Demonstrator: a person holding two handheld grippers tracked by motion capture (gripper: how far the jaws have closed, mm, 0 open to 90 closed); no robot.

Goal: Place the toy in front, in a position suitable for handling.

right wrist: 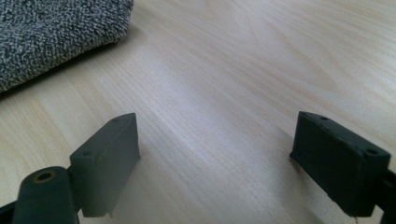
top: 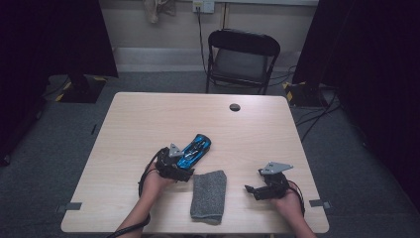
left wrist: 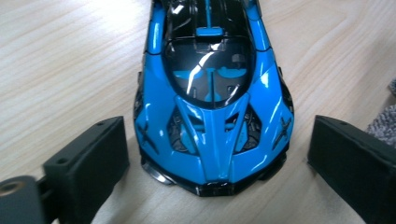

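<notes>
Counter [top: 148,119]: light wood, pretty bare.
Towel [top: 209,195]: grey, folded, near edge between both hands.
Car [top: 194,150]: blue toy, just left of towel.
Left hand-held gripper [left wrist: 217,154]: wide open around car's end, probably not touching.
Right hand-held gripper [right wrist: 215,156]: wide open, holding nothing.

A pale wood-grain bench [top: 148,124], smooth with a soft sheen, carries a glossy blue-and-black toy car [left wrist: 212,93] whose hard, polished shell throws bright highlights off its dark, glassy canopy. At five o'clock from the car lies a folded grey cloth [top: 209,196], coarse and nubbly like towelling. The left claw [left wrist: 219,163] and right claw [right wrist: 215,163] have matt black, plastic-looking jaws with a faintly grainy surface. At twelve o'clock stands a black folding chair [top: 242,59], dull-finished.
</notes>
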